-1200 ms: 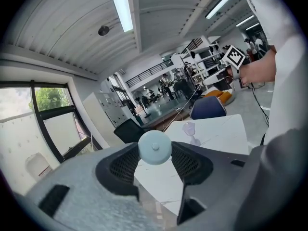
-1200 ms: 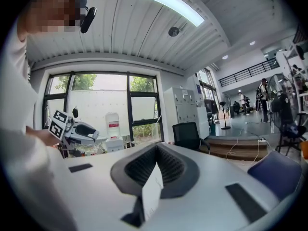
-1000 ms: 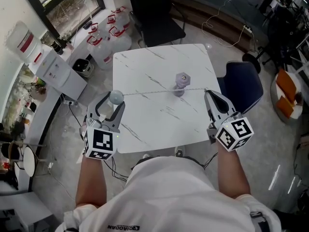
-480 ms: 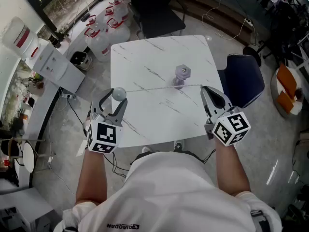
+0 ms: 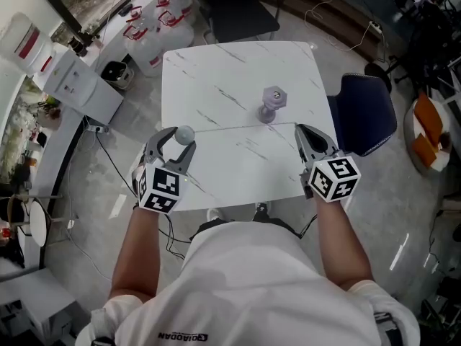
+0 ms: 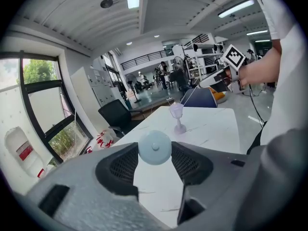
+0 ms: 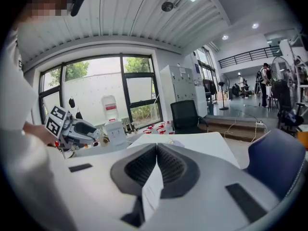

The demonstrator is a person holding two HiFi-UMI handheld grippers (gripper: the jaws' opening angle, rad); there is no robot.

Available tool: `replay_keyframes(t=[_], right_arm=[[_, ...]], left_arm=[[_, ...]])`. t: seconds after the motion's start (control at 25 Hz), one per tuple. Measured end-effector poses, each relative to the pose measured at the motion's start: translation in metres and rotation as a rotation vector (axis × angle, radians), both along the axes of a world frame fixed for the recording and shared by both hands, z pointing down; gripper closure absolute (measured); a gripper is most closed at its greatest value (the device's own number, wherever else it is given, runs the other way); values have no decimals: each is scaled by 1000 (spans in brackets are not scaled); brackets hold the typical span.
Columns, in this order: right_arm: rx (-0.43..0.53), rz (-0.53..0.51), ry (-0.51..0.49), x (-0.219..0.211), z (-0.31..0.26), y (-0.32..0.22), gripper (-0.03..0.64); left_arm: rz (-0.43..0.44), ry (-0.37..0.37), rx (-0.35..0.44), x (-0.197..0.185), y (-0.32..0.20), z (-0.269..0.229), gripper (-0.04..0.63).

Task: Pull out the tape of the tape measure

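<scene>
Head view: left gripper (image 5: 176, 140) jaws clamped on the round tape measure (image 5: 185, 134); right gripper (image 5: 306, 137) jaws pinched together on the tape (image 5: 241, 127) end. The tape spans left-right between them, above the counter (image 5: 216, 71). Judged: further pull runs rightward along that line.

Open office-lab: desk chair (image 5: 241, 13), water jugs (image 5: 164, 29), dispenser (image 5: 78, 85).

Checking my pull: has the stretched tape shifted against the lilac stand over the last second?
Yes. The tape crossed the base of the lilac stand; now it runs just clear, nearer the person.
</scene>
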State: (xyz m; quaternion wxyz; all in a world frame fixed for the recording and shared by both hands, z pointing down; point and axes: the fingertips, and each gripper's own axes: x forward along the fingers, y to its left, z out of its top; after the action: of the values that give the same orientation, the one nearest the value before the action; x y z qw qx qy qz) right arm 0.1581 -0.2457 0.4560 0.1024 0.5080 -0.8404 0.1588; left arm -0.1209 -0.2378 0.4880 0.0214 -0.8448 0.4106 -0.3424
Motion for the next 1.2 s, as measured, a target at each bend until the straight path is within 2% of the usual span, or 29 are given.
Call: replay_keyframes(t=[0.72,0.88,1.2], right_arm=[[-346,-59,201,7,185,-14,607],[-396,-68,225,7,208,-27,607],[-457,-94,282,5,238,-43,606]], left_arm=[[24,-133,-314,11,-9,180,371],[8,-135,-371,13,-15,201,371],[-9,-138,-422,12,-23,223,371]])
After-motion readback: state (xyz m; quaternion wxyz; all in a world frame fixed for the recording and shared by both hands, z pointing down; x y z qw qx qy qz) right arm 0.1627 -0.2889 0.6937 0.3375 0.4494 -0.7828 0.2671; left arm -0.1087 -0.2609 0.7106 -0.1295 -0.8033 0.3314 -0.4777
